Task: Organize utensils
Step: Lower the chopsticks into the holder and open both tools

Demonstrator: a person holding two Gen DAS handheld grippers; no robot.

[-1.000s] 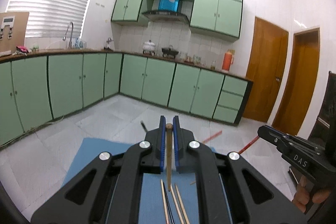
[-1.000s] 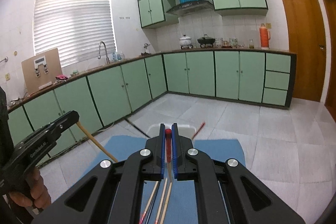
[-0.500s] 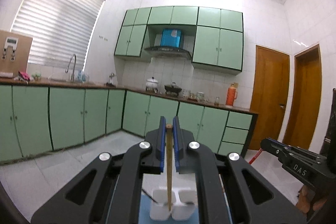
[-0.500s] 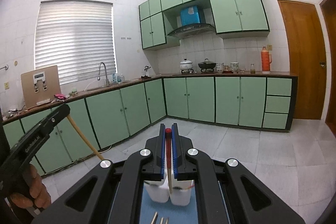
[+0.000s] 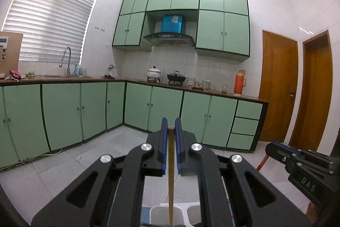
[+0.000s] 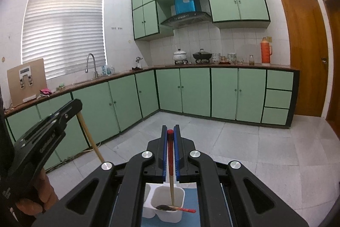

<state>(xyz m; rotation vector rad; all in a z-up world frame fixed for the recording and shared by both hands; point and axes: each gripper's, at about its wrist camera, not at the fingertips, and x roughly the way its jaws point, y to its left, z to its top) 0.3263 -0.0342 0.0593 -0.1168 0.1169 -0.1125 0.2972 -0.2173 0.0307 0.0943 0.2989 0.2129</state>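
Note:
My left gripper (image 5: 170, 122) is shut on a plain wooden chopstick (image 5: 170, 173), which hangs down over the white two-compartment holder (image 5: 157, 212) at the bottom edge. In the right wrist view, my right gripper (image 6: 169, 128) is shut on a red-topped chopstick (image 6: 170, 154). Its lower end reaches into the right compartment of the holder (image 6: 167, 216), where a dark-headed utensil with a red end (image 6: 182, 209) lies. The left gripper (image 6: 77, 104) shows at the left with its wooden chopstick (image 6: 90, 137). The right gripper (image 5: 274, 147) shows at the right with its red chopstick (image 5: 262, 161).
The holder stands on a blue mat (image 6: 191, 197) over a pale tiled floor (image 6: 255, 142). Green base cabinets (image 5: 165, 110) line the far walls, and brown doors (image 5: 278, 88) stand at the right. A person's hand (image 6: 40, 197) holds the left gripper's handle.
Both grippers have moved forward with their chopsticks held. The loose chopsticks on the blue mat have dropped out of view, and the white holder now lies under both grippers.

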